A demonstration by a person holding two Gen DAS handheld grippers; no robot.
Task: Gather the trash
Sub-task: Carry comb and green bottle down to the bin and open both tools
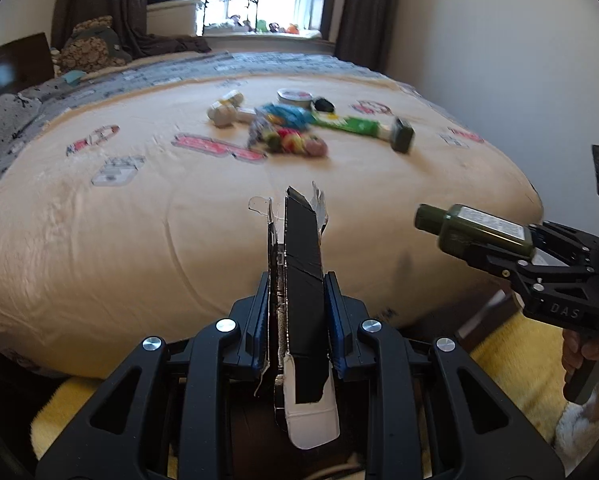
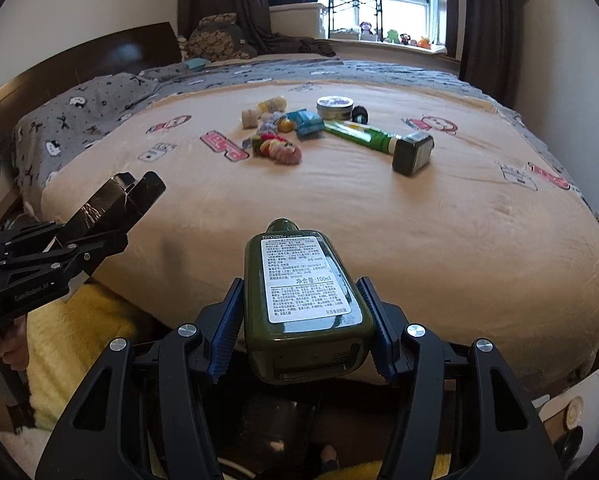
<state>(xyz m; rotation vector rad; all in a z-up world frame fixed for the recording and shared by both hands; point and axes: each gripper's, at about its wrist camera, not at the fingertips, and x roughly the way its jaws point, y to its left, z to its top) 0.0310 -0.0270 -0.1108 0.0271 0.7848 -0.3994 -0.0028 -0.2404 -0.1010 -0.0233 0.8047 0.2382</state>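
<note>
Pointing bedward, green bottle (image 2: 305, 300) (cap first) — flattened carton (image 1: 301, 280) lengthwise.

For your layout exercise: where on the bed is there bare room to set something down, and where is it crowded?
Bare: the wide blanket stretch between the near edge and the clutter, plus its left side toward the grey pillow. Crowded: mid-bed, around the tin, tube and wrappers.

A bed (image 2: 379, 216) with a beige printed blanket carried a small pile of litter.

Far from the near edge lay a round tin (image 2: 334, 106), a blue packet (image 2: 308, 122), a green tube (image 2: 363, 136), a dark green bottle (image 2: 413, 153) at the right, pale small bottles (image 2: 259, 112) at the left, and colourful wrappers (image 2: 277, 148) nearest; grey bedding (image 2: 87, 116) lay far left.
</note>
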